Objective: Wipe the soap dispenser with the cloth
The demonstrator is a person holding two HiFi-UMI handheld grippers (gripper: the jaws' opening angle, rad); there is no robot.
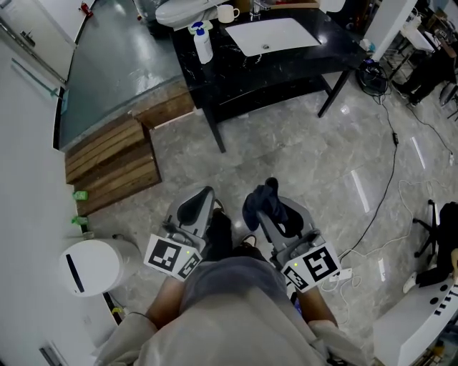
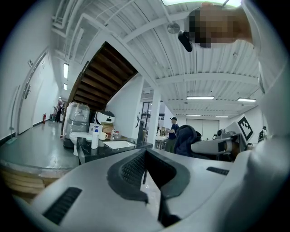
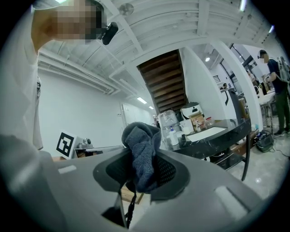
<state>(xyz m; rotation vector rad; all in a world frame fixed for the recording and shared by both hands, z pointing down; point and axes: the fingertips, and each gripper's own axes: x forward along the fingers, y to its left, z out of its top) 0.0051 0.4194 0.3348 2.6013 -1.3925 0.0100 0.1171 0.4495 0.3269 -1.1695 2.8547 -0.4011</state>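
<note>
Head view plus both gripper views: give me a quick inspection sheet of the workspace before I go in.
Surface: black table, well ahead of both grippers.
Job's things: soap dispenser upright at the table's left end; cloth in the right gripper.
Clutter: white mug and white basin on the table.
Grippers: left gripper shut, empty; right gripper shut on the cloth.
Cables: black cable trailing across the floor right of the table.
Surroundings: wooden steps and white bin at left.
</note>
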